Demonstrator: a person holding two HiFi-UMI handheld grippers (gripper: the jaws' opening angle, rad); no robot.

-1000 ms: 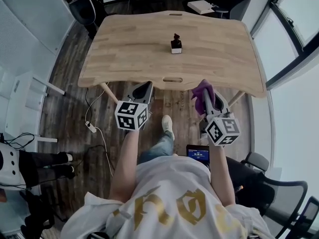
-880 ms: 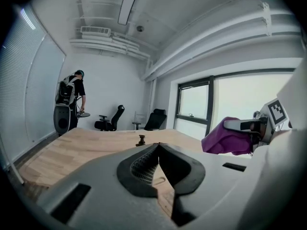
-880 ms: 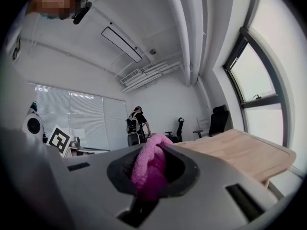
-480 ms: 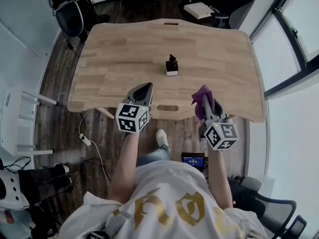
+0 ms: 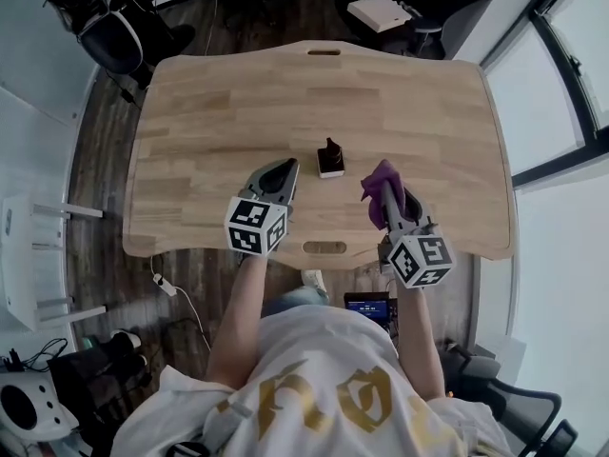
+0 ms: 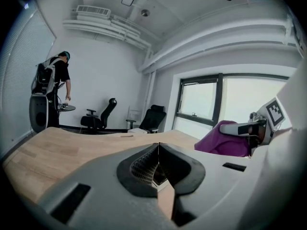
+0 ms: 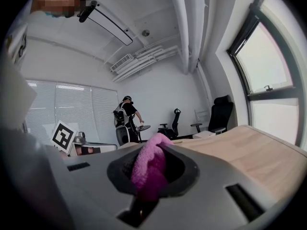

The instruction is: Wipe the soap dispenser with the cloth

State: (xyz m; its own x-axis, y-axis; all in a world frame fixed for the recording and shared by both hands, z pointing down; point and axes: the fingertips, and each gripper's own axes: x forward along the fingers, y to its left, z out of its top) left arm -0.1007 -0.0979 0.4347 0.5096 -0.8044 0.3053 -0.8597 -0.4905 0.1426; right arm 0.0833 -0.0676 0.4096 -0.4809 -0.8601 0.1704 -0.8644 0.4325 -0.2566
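The soap dispenser (image 5: 330, 158), small and white with a dark pump top, stands upright near the middle of the wooden table (image 5: 219, 122). My left gripper (image 5: 285, 171) hovers over the table just left of it, shut and empty; the left gripper view shows its pads (image 6: 152, 163) pressed together. To the dispenser's right, my right gripper (image 5: 385, 187) is shut on a purple cloth (image 5: 383, 181). That cloth (image 7: 150, 169) bunches between the jaws in the right gripper view, and the cloth (image 6: 224, 139) also shows at the right of the left gripper view. Neither gripper touches the dispenser.
The table's near edge has a slot cut-out (image 5: 324, 248). Office chairs (image 5: 119, 36) stand beyond the far left corner, and a white box (image 5: 380, 11) sits behind the table. A person (image 6: 53, 87) stands at a small round table far off. Windows (image 5: 580, 55) line the right side.
Both grippers have moved forward from in front of the table's near edge to over the tabletop, now flanking the dispenser. The cloth stays clamped in the right gripper.
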